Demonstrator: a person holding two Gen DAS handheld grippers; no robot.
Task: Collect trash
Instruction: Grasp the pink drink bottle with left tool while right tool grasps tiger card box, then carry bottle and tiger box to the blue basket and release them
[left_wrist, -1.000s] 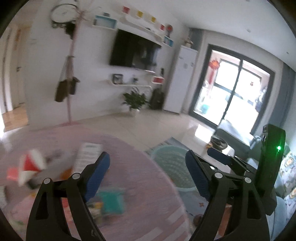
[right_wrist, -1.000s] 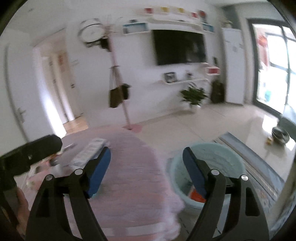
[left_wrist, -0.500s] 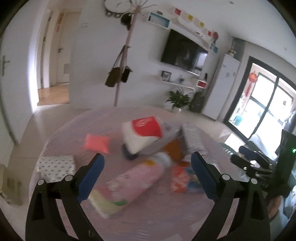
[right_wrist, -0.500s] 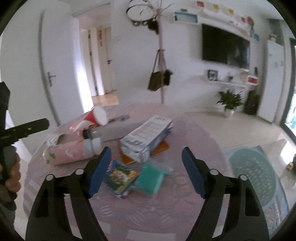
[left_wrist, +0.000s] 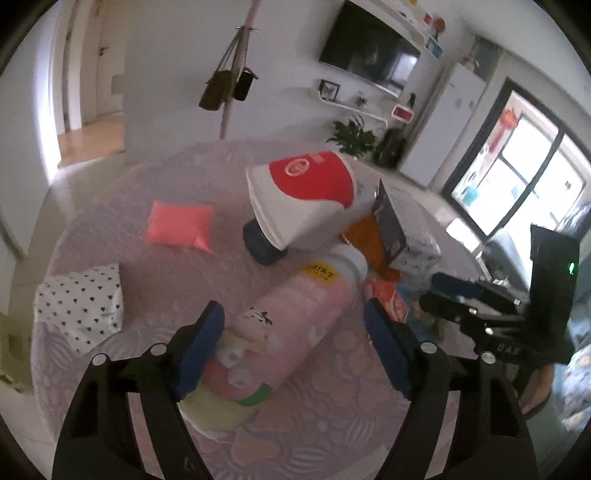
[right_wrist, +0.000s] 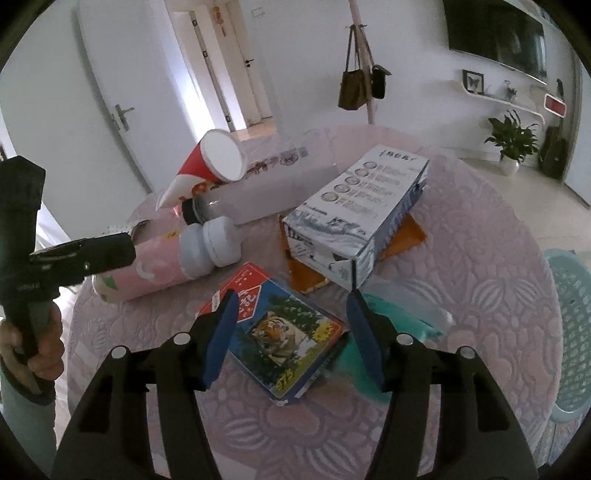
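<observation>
A round table (right_wrist: 461, 258) with a pink quilted cover holds a scatter of trash. Readable writing is scarce: a flat packet with a tiger picture (right_wrist: 284, 332) shows the number 975 in yellow near its front corner and white Chinese characters on its red end, too small to read. A yellow label on the pink bottle (left_wrist: 291, 325) carries dark letters, too blurred to make out.

Counted: one pink bottle lying on its side with a white cap; one red and white paper cup (left_wrist: 303, 195) tipped over a dark-capped clear bottle (right_wrist: 258, 192); one blue and white carton (right_wrist: 362, 206) printed with a column of round seals, lying across an orange sheet (right_wrist: 402, 240); one coral pink packet (left_wrist: 179, 225); one white wrapper with black dots (left_wrist: 85, 302); one teal plastic bag (right_wrist: 406, 317) beside the tiger packet.

The left gripper (left_wrist: 295, 347) is spread wide, its blue pads either side of the pink bottle's lower end, seemingly not touching it. The right gripper (right_wrist: 291, 339) is also wide apart, hovering over the tiger packet and holding nothing.

A pale green basket (right_wrist: 570, 332) stands beside the table on the right. Behind are a coat stand with two bags (right_wrist: 360, 85), a wall television (left_wrist: 369, 55) and a potted plant (right_wrist: 511, 136).
</observation>
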